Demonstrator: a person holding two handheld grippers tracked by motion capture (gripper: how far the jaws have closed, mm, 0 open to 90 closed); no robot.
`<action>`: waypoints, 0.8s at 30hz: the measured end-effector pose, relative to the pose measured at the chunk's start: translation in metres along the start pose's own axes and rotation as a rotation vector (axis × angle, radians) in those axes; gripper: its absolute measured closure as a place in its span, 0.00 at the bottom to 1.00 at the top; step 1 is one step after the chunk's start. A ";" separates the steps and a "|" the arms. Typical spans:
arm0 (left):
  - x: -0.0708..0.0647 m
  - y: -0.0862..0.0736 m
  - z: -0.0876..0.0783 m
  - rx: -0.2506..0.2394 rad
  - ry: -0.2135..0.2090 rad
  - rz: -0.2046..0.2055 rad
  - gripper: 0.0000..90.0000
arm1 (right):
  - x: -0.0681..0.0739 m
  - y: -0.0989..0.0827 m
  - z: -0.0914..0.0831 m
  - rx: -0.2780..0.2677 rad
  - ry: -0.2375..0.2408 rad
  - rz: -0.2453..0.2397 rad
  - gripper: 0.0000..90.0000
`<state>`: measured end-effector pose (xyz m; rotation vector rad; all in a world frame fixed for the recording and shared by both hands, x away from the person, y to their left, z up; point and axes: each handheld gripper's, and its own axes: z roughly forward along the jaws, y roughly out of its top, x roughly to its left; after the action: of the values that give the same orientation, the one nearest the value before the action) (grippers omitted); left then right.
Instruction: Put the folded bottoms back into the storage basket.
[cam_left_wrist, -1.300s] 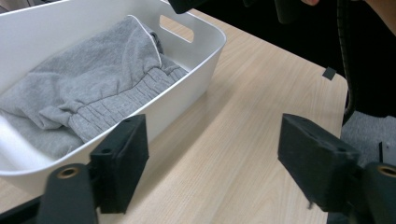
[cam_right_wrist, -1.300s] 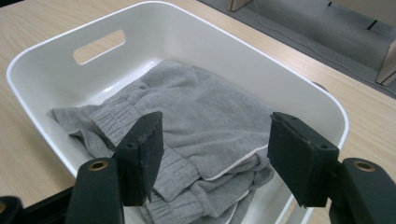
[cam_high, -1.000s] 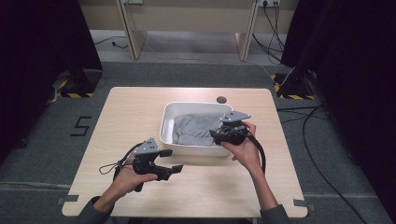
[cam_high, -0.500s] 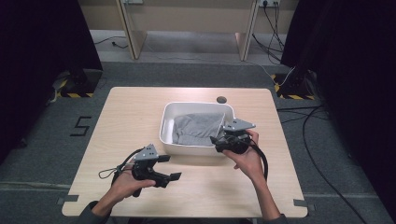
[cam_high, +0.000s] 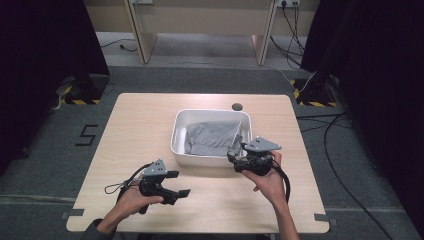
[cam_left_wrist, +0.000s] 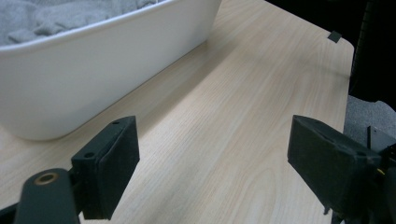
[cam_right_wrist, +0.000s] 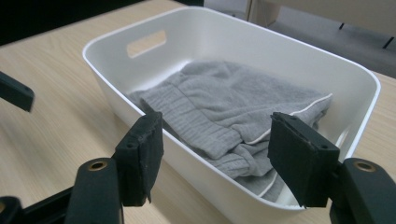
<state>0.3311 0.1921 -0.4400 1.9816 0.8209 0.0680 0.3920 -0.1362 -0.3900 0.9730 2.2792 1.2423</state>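
A white plastic tub (cam_high: 176, 136) stands on the middle of the wooden table, with a crumpled grey cloth (cam_high: 210, 138) lying inside it. My right gripper (cam_high: 235, 151) is at the tub's near right corner, open, nothing between its jaws. Its own view looks over the tub's near rim (cam_right_wrist: 116, 100) at the grey cloth (cam_right_wrist: 233, 105), and the right gripper (cam_right_wrist: 217, 149) stands wide there. My left gripper (cam_high: 179, 183) rests low near the table's front edge, open and empty, pointing right. The left gripper (cam_left_wrist: 212, 154) faces bare wood, with the tub's wall (cam_left_wrist: 93, 70) to one side.
A dark round hole (cam_high: 236, 106) sits in the table top behind the tub. Bare table (cam_high: 135, 130) spreads to the tub's left and in front of it. Cables (cam_high: 330, 125) lie on the floor at the right, and dark curtains flank both sides.
Both grippers have drawn back toward the table's near edge. The right one came off the tub's right side to its near right corner. The cloth stays in the tub.
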 end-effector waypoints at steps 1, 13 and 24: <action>0.000 -0.001 0.000 0.003 -0.002 0.000 0.18 | 0.000 -0.001 0.000 -0.006 0.000 0.002 0.41; -0.005 -0.006 0.005 0.031 -0.011 0.018 0.18 | 0.000 -0.007 -0.011 0.003 -0.014 0.002 0.41; -0.005 -0.007 0.004 0.027 -0.006 0.018 0.18 | 0.001 -0.017 -0.019 0.005 -0.014 0.010 0.41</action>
<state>0.3256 0.1882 -0.4464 2.0136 0.8041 0.0622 0.3729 -0.1529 -0.3933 0.9930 2.2703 1.2305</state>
